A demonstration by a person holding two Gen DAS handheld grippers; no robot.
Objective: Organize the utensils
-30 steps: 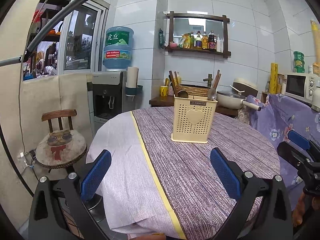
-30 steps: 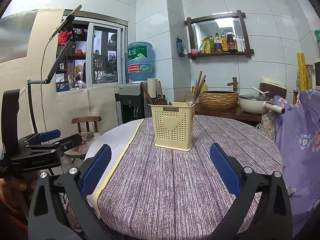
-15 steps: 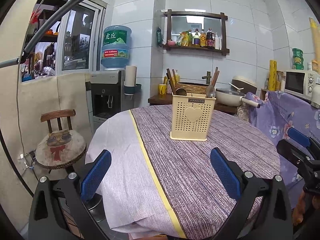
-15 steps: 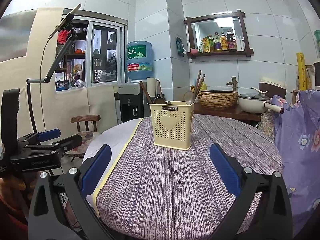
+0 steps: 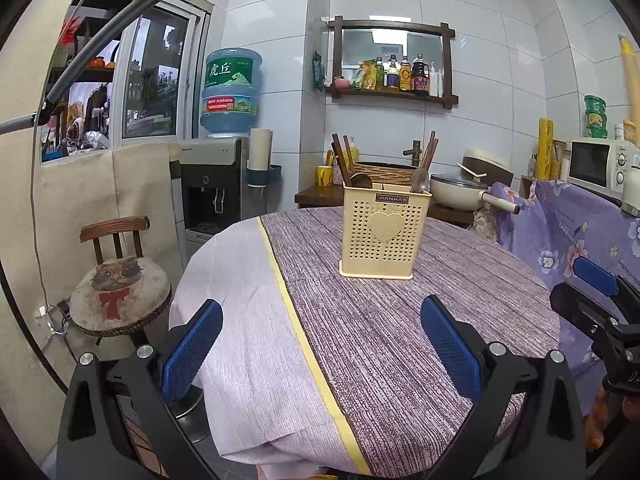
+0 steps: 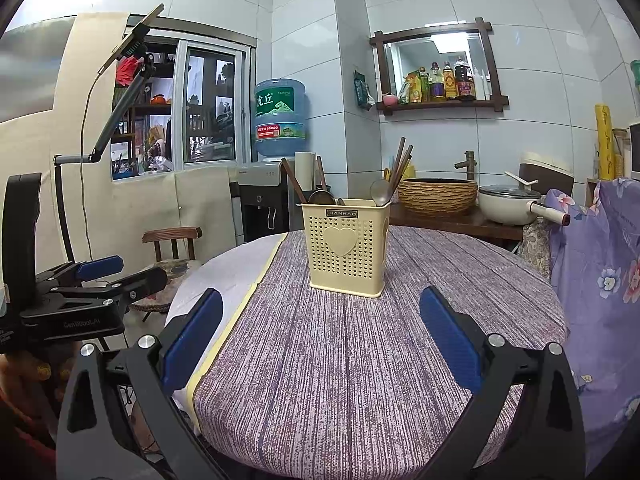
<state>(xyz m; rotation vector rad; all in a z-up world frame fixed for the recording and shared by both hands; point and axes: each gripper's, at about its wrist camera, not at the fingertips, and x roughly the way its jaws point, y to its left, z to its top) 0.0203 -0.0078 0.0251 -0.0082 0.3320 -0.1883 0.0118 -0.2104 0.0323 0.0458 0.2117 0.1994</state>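
Note:
A cream perforated utensil holder [image 5: 382, 236] with a heart on its front stands upright on the round table [image 5: 400, 320]. It also shows in the right wrist view [image 6: 346, 246]. It holds wooden chopsticks [image 5: 342, 156], a wooden spoon and a metal spoon [image 5: 418, 180]. My left gripper [image 5: 320, 340] is open and empty, held back from the holder over the table's near edge. My right gripper [image 6: 320, 340] is open and empty, also well short of the holder. Each gripper shows at the edge of the other's view.
A purple striped cloth [image 6: 360, 360] covers the table, with a white part [image 5: 248, 320] at the left. A wooden chair [image 5: 118, 292] stands left of the table. A water dispenser [image 5: 218, 184], a side counter with a pot [image 5: 460, 192] and a woven basket [image 6: 438, 196] stand behind.
The left gripper has tilted or risen slightly, so the holder sits lower in its view. The right gripper has barely moved. Both stay open.

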